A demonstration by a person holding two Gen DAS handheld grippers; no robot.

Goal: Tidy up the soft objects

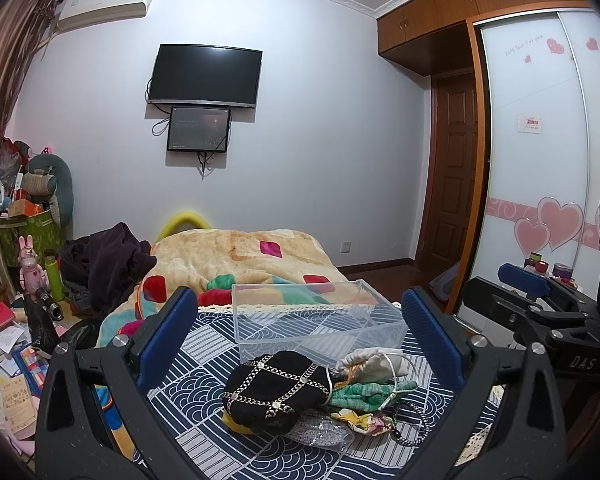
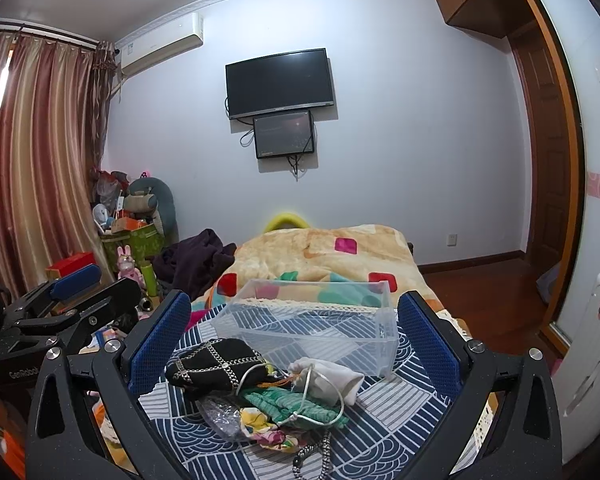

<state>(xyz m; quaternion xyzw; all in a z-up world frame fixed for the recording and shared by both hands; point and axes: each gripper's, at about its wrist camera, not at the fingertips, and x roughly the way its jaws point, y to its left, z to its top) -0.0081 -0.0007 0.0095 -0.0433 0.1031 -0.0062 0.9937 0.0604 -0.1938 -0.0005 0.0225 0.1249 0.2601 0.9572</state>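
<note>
A pile of soft pouches lies on the blue patterned cloth [image 1: 204, 364]: a black pouch with gold trim [image 1: 276, 388], a white drawstring pouch [image 1: 374, 364], a green one [image 1: 364, 394] and a floral one [image 1: 364, 420]. A clear plastic box [image 1: 316, 316] stands empty just behind them. My left gripper [image 1: 300, 332] is open and empty, above the pile. In the right wrist view the same black pouch [image 2: 216, 364], white pouch [image 2: 332, 376], green pouch [image 2: 296, 402] and box [image 2: 312, 324] show. My right gripper [image 2: 296, 328] is open and empty.
The cloth covers a bed with a yellow patterned blanket [image 1: 236, 256] behind the box. A dark garment [image 1: 108, 264] lies at the bed's left. Cluttered boxes and toys [image 1: 28, 216] fill the left floor. A wardrobe [image 1: 540, 160] stands at the right.
</note>
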